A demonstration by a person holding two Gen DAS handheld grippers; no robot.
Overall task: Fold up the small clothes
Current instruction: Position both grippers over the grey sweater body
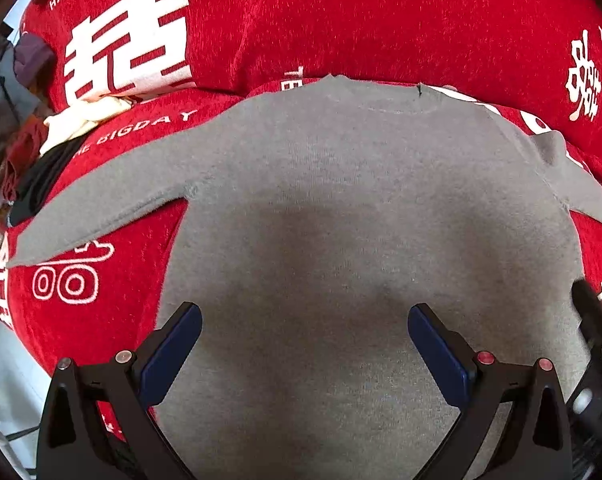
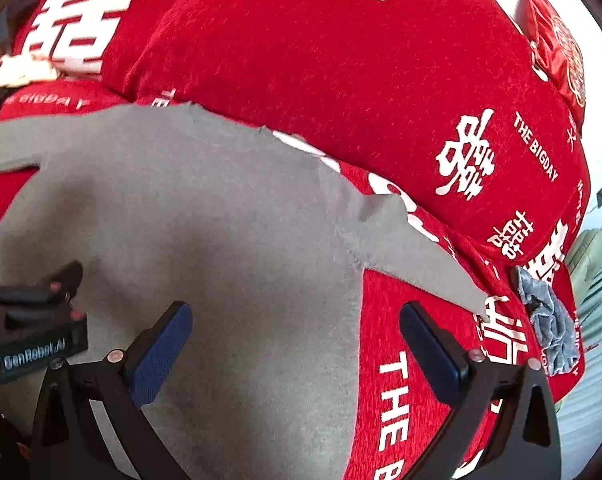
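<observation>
One grey sweater (image 1: pixel 341 208) flat on red cover (image 1: pixel 341 20), two tools (image 1: pixel 305 320) (image 2: pixel 295 320) spread wide, holding nothing

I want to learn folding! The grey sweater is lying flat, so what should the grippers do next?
Probably bring the right gripper to the right sleeve and fold it in over the grey sweater. The sweater lies spread flat on the red cover, sleeves out, and both grippers are open and empty.

Around the grey sweater (image 1: pixel 341 208) the red cover (image 1: pixel 113 312) lies bare beside both sleeves. Behind its neckline, red cushions (image 2: pixel 341 60) block passage. A clothes pile (image 1: pixel 25 152) crowds beyond its left sleeve; a grey-blue cloth (image 2: pixel 549 320) lies past the right.
</observation>
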